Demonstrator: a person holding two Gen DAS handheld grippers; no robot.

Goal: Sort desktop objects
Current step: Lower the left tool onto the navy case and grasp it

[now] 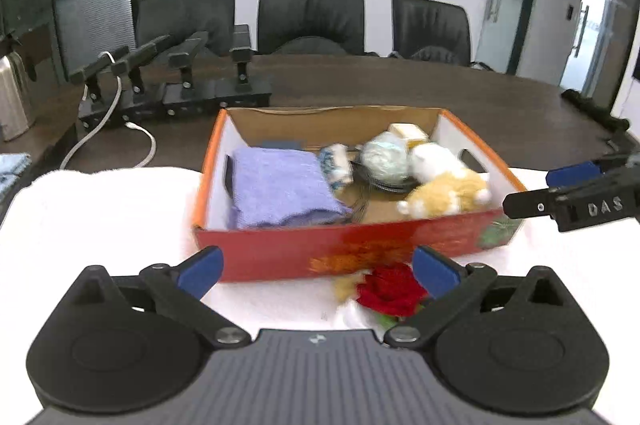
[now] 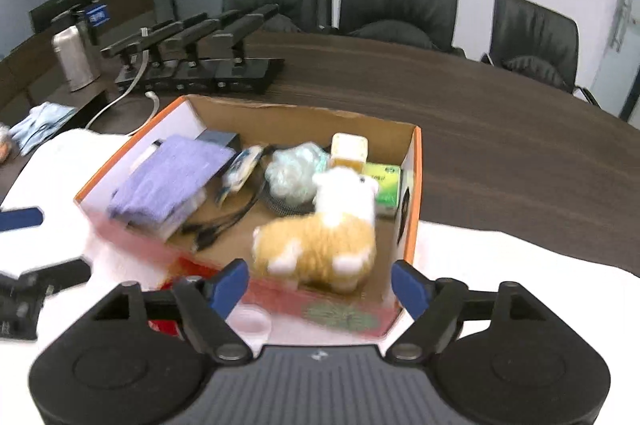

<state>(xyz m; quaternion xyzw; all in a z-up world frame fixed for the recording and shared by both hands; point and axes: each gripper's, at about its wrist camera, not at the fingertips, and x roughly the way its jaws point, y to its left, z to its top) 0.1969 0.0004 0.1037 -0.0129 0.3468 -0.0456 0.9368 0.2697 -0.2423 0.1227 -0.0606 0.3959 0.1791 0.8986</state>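
Blue-padded jaws of the left gripper and right gripper stand apart, holding nothing. Half hidden behind the left pad lies a red fabric rose on white cloth. Beyond, blurred, the cardboard box holds a fluffy plush alpaca and folded purple towel.
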